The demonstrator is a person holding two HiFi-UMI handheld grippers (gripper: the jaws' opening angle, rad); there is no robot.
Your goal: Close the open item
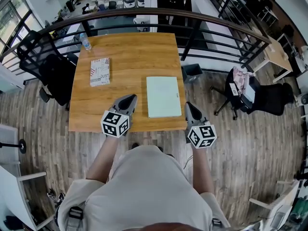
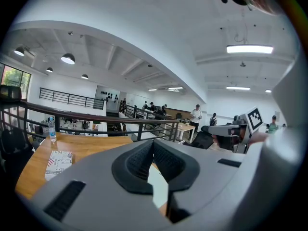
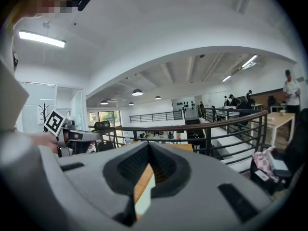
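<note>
A pale green flat laptop [image 1: 163,96] lies shut on the wooden table [image 1: 130,52], right of centre near the front edge. My left gripper [image 1: 130,100] hovers over the table's front edge, just left of the laptop, with its jaws shut and nothing in them. My right gripper [image 1: 188,107] is at the laptop's near right corner, off the table's right edge, also shut and empty. In the left gripper view the gripper [image 2: 153,142] has its tips together, and a strip of the laptop [image 2: 158,184] shows below them. The right gripper view shows the gripper [image 3: 148,145] closed the same way.
A patterned book [image 1: 99,71] lies on the table's left side and a water bottle [image 1: 85,42] stands at the far left corner. A black office chair [image 1: 48,66] is left of the table, and a dark railing [image 1: 202,20] runs behind it. A bin [image 1: 193,71] and another chair [image 1: 262,97] are to the right.
</note>
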